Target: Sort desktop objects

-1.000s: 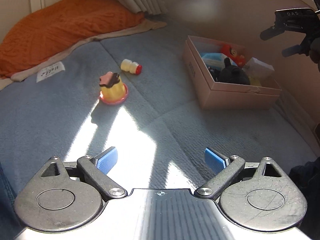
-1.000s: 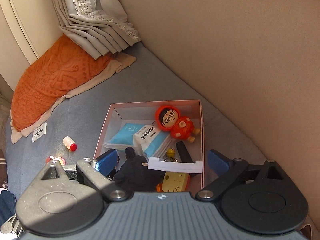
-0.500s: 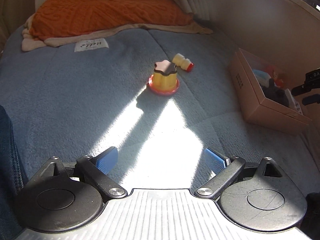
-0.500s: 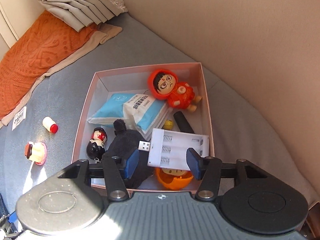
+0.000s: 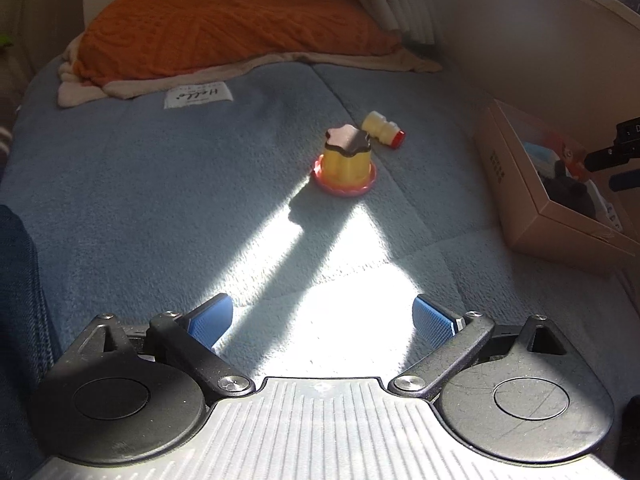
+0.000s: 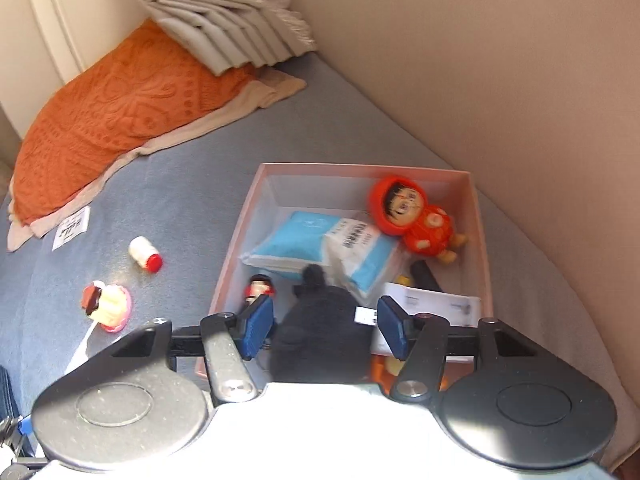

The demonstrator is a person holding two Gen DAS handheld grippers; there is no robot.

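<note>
toys sit in a pink box (image 6: 478, 216) in the middle of the right wrist view. that is where things go when they are sorted. inside it are a red doll (image 6: 416, 220), a blue packet (image 6: 304, 236), a small figure (image 6: 258, 286), a black plush toy (image 6: 320, 332) and a white battery case (image 6: 436, 304). the box holds them close so they do not roll away.

the right gripper (image 6: 322, 326) hangs over the near end of the box, low in the frame. its jaws are opening. the black plush toy shows between the blue pads (image 6: 256, 326), but i see a gap on each side, so i think nothing is held and the white case lies free in the box.

two things are not in the box yet. a yellow pudding toy (image 5: 346, 162) stands upright on the blue bed cover (image 5: 160, 200), in the middle of the left wrist view. a small bottle with a red cap (image 5: 382, 134) lies on its side just behind it, close but maybe not touching. they look like the next things to pick up.

the left gripper (image 5: 322, 318) is at the bottom of its view, spread wide with nothing in it. it points at the pudding toy, well apart from it. i think it waits open so it can fit around the toy.

an orange blanket (image 5: 224, 20) fills the top of that view.
</note>
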